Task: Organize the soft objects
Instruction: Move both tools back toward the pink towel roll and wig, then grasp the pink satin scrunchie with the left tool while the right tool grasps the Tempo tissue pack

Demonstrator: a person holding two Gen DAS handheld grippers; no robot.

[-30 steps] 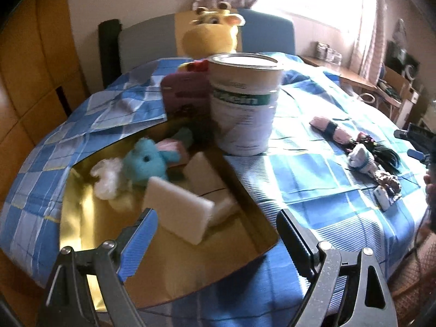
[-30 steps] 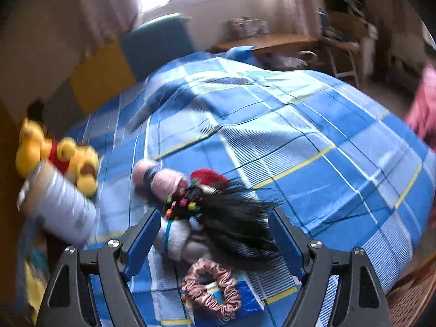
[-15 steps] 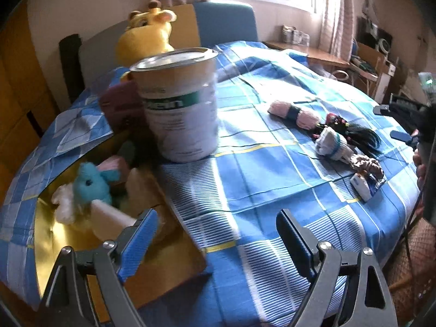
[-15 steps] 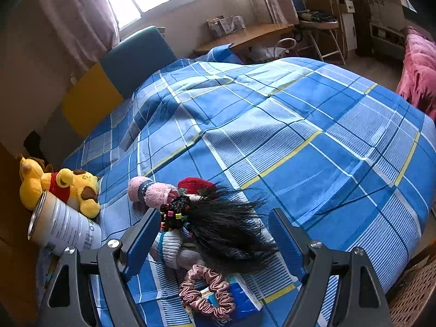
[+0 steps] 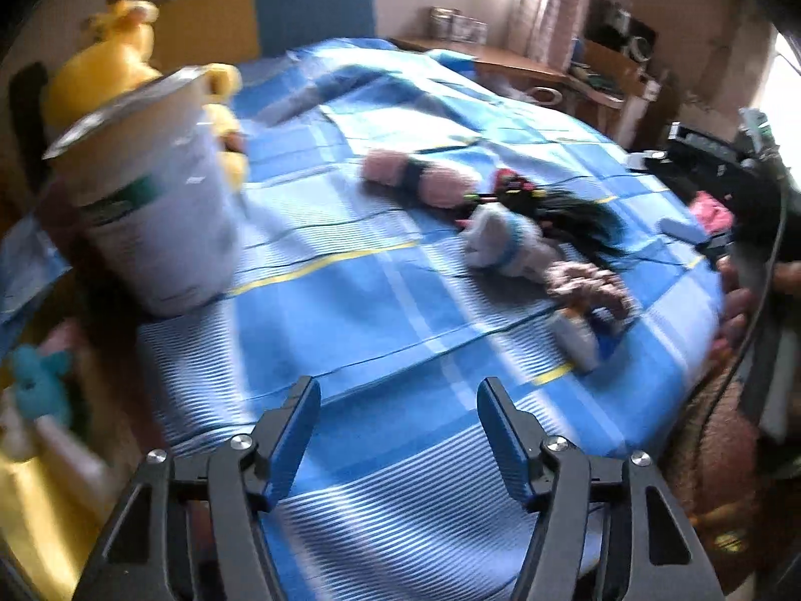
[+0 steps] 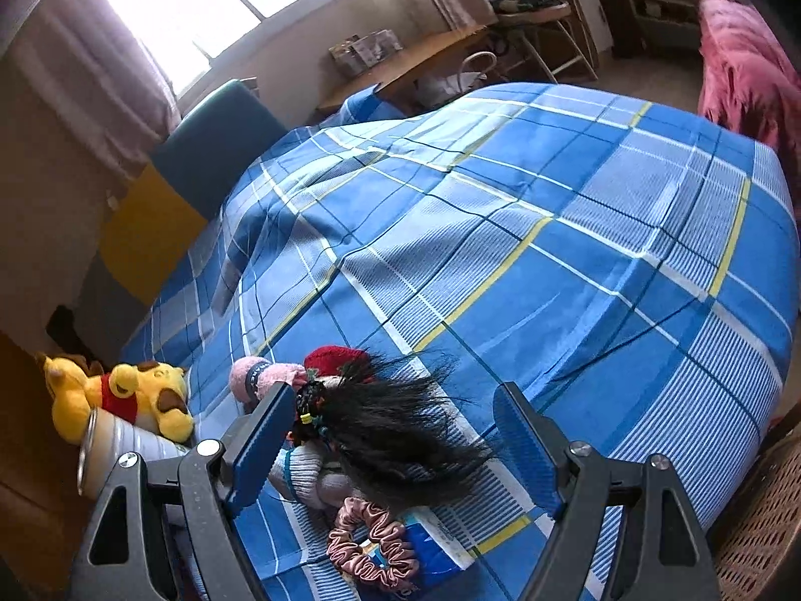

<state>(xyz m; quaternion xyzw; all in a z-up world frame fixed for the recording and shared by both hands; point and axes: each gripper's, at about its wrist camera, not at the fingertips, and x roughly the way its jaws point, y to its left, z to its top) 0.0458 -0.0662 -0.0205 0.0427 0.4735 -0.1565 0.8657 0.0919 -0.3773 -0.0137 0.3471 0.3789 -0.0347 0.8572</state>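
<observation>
Soft items lie in a cluster on the blue plaid cloth (image 6: 550, 250): a black hairpiece (image 6: 395, 425) with coloured ties, a pink rolled sock (image 6: 260, 375), a grey-white sock (image 6: 305, 476), a pink scrunchie (image 6: 370, 541) on a blue packet (image 6: 440, 546), and a red item (image 6: 335, 355). My right gripper (image 6: 395, 456) is open, just above and around the hairpiece. My left gripper (image 5: 395, 430) is open and empty over bare cloth; the cluster shows to its far right, with the hairpiece (image 5: 575, 210), pink sock (image 5: 415, 180) and scrunchie (image 5: 590, 285).
A white tin can (image 5: 150, 200) stands at left, a yellow plush toy (image 5: 110, 65) behind it. A yellow-lined box with a teal plush (image 5: 35, 385) is at the far left edge. A chair (image 6: 215, 150) and desk (image 6: 425, 55) lie beyond the table.
My left gripper has swung right, away from the yellow box, toward the cluster. My right gripper has dropped closer to the hairpiece. Both stay open.
</observation>
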